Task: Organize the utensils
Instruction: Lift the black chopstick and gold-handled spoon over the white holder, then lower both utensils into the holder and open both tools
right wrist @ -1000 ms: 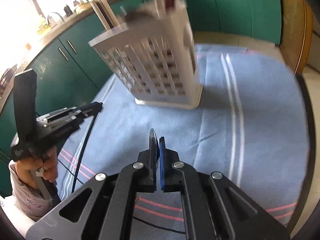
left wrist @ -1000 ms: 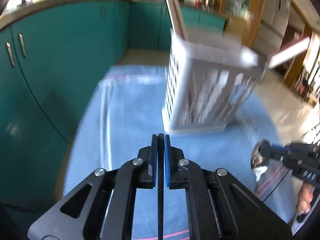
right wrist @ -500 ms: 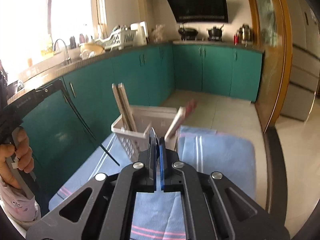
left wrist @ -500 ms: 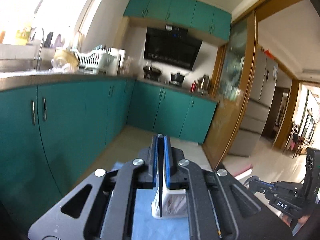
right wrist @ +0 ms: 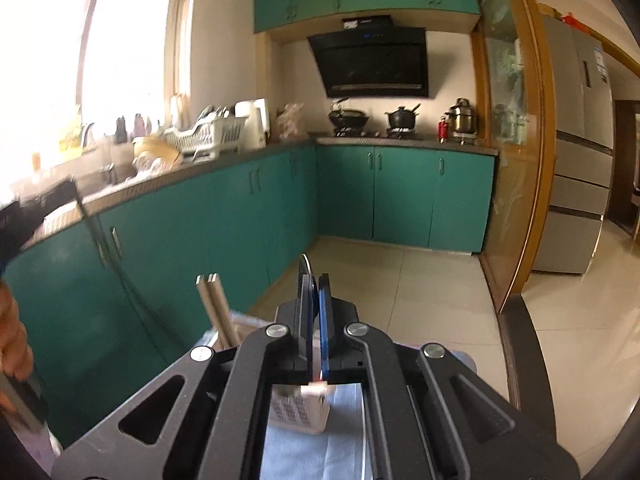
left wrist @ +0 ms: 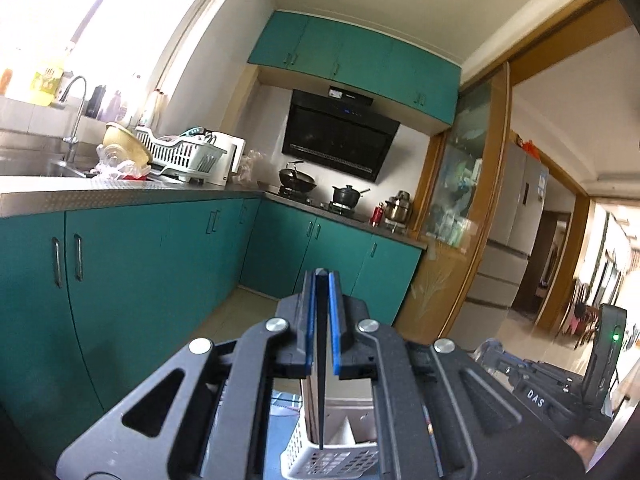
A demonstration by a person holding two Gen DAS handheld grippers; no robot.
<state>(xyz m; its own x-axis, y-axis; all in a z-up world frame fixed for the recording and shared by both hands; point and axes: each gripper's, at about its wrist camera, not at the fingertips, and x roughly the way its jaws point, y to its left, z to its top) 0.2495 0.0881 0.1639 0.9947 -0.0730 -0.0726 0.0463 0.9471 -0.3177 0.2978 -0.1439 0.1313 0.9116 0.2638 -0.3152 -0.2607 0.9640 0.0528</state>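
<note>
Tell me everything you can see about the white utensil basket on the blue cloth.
The white utensil basket looks like plastic, with lattice walls of small rectangular openings and an inner divider that splits it into compartments. It stands upright on the blue cloth, mostly hidden behind each gripper body. Pale wooden chopsticks lean out of it, tilted toward the teal cabinets. In the left wrist view a thin dark utensil held in the left gripper points down into it; contact is unclear.
</note>
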